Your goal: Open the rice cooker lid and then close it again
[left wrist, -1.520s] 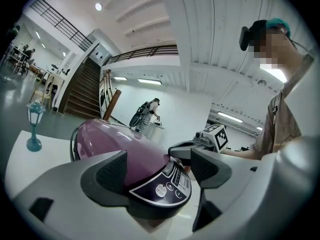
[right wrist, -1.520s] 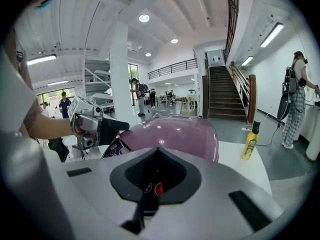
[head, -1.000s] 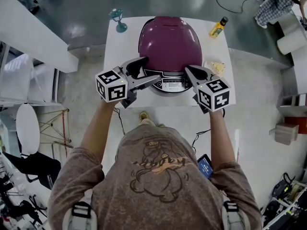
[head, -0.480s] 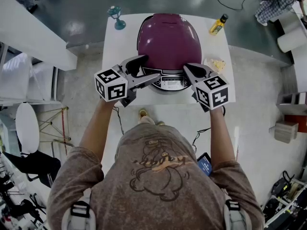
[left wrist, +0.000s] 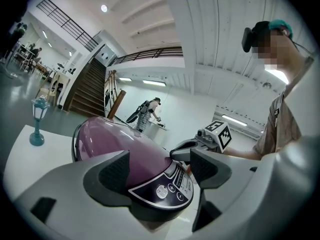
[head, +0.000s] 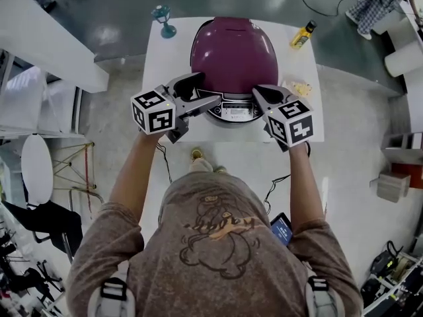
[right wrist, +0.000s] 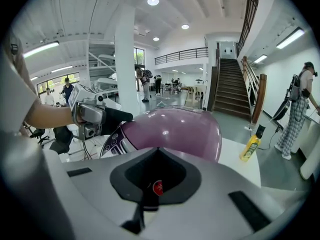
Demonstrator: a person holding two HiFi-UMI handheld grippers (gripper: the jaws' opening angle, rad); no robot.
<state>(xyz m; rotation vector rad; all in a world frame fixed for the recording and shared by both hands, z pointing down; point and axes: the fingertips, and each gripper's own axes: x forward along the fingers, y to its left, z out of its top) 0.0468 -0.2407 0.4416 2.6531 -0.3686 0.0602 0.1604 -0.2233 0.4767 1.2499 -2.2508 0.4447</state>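
Observation:
A maroon rice cooker [head: 234, 55] stands on a white table [head: 168, 58] with its lid down and its control panel [head: 232, 111] facing me. My left gripper [head: 201, 92] is open at the cooker's front left. In the left gripper view its jaws [left wrist: 160, 166] stand either side of the control panel [left wrist: 165, 186], not closed on it. My right gripper [head: 260, 94] is at the front right, shut with nothing in it. In the right gripper view its closed jaws [right wrist: 157, 151] point at the lid [right wrist: 175, 129]. I cannot tell whether it touches the cooker.
A yellow bottle [head: 302, 35] stands at the table's far right corner and a teal lamp-shaped ornament [head: 163, 22] at the far left. A small yellowish item [head: 301, 89] lies right of the cooker. A power cable hangs below the table's near edge.
Both grippers have crept slightly forward toward the cooker's front. The lid has stayed down and neither gripper has changed state.

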